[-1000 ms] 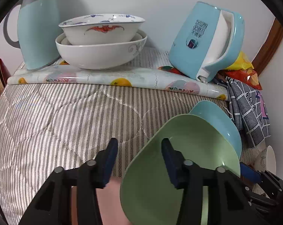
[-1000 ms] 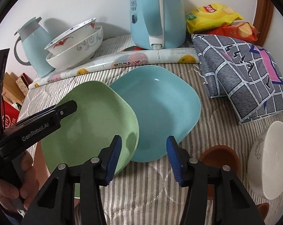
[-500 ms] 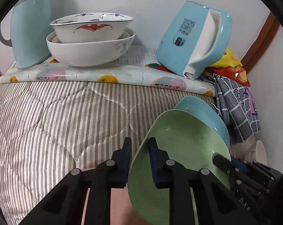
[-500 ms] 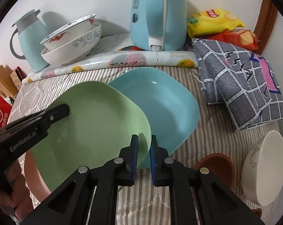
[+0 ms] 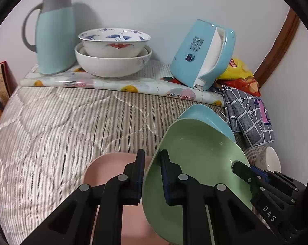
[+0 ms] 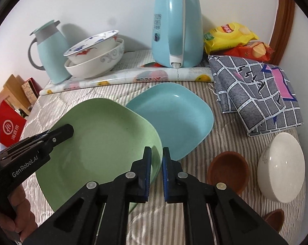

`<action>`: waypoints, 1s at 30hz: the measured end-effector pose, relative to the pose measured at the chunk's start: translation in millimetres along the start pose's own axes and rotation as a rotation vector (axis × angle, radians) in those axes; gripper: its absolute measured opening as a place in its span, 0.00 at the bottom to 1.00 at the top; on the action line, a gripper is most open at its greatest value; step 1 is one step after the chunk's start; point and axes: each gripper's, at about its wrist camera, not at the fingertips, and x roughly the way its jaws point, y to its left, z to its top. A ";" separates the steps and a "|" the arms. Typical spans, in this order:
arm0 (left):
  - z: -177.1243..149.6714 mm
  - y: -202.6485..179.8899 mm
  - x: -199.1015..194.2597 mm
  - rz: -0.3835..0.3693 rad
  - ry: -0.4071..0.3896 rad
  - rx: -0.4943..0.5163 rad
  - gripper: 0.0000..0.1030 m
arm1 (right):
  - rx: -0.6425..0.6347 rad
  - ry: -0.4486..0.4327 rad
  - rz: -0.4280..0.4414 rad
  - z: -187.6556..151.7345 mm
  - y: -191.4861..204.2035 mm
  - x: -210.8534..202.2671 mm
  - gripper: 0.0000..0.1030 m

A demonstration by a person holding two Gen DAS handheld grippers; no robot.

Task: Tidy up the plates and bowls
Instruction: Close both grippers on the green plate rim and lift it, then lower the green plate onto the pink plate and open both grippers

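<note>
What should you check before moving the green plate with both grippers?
1. Left gripper clamped on green plate rim: ok.
2. Right gripper clamped on the opposite rim: ok.
3. Plate clear of pink plate below: ok, lifted and tilted.
4. Plate clear of blue plate: cannot tell; its edge overlaps the blue one.
5. Brown bowl and white bowl out of the way: ok, off to the right.
6. Stacked bowls steady at the back: ok.

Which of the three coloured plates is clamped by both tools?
The green plate: the left tool and right tool each pinch its rim. The blue plate lies beyond it ungripped; the pink plate sits beneath.
</note>
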 end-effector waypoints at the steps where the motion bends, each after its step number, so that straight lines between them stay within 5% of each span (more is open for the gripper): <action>1: -1.4 1.2 -4.1 0.004 -0.004 0.001 0.15 | 0.000 -0.004 0.002 -2.0 2.0 -3.5 0.09; 15: -35.6 25.0 -54.0 0.053 -0.049 -0.018 0.13 | -0.039 -0.043 0.040 -33.3 33.1 -34.2 0.08; 23: -49.6 39.0 -59.6 0.084 -0.066 -0.046 0.09 | -0.073 -0.060 0.083 -39.1 49.7 -31.5 0.04; 26: -53.3 43.2 -56.0 0.199 -0.089 -0.040 0.07 | -0.122 -0.039 0.051 -41.5 59.7 -17.5 0.02; 30: -57.1 54.9 -42.6 0.174 -0.061 -0.081 0.06 | -0.114 -0.023 0.055 -45.4 55.1 -10.3 0.03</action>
